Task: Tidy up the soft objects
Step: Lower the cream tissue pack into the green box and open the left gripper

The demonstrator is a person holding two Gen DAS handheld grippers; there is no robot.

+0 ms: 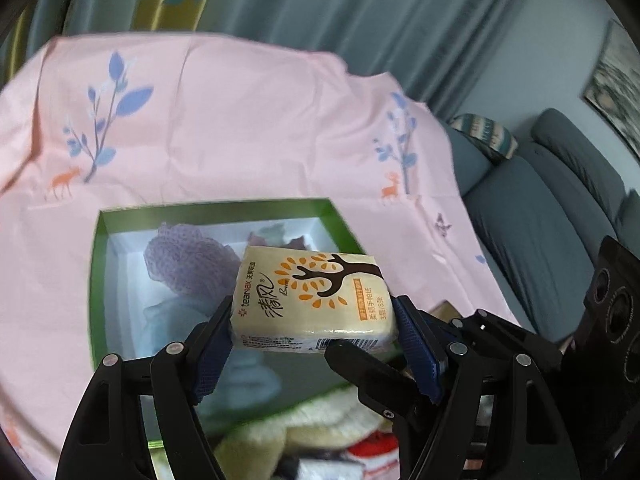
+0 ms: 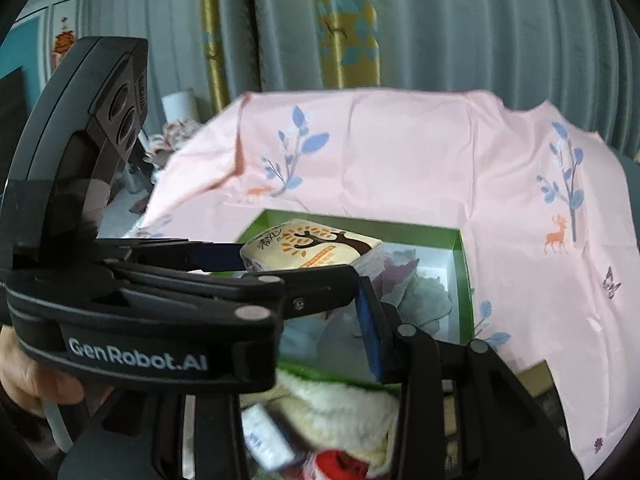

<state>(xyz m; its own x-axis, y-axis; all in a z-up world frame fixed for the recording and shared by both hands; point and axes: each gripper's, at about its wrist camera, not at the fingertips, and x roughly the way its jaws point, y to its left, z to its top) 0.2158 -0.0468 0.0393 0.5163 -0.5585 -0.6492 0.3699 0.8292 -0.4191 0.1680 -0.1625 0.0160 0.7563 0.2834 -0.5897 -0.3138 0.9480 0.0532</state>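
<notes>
The left claw (image 1: 314,334) stands spread wide, its blue pads pinching a yellow tissue pack (image 1: 314,300) by both ends above the green box (image 1: 96,280). The right claw (image 2: 320,308) crosses beneath; I cannot tell its grip. Purple mesh (image 1: 188,264) lies inside the box, on the pink cloth (image 1: 240,120) over the counter.

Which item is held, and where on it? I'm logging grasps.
The left hand-held gripper clamps the tissue pack by its two short ends, above the green box.

Blurred soft heap (image 1: 320,432), perhaps fleece, behind tongs
</notes>
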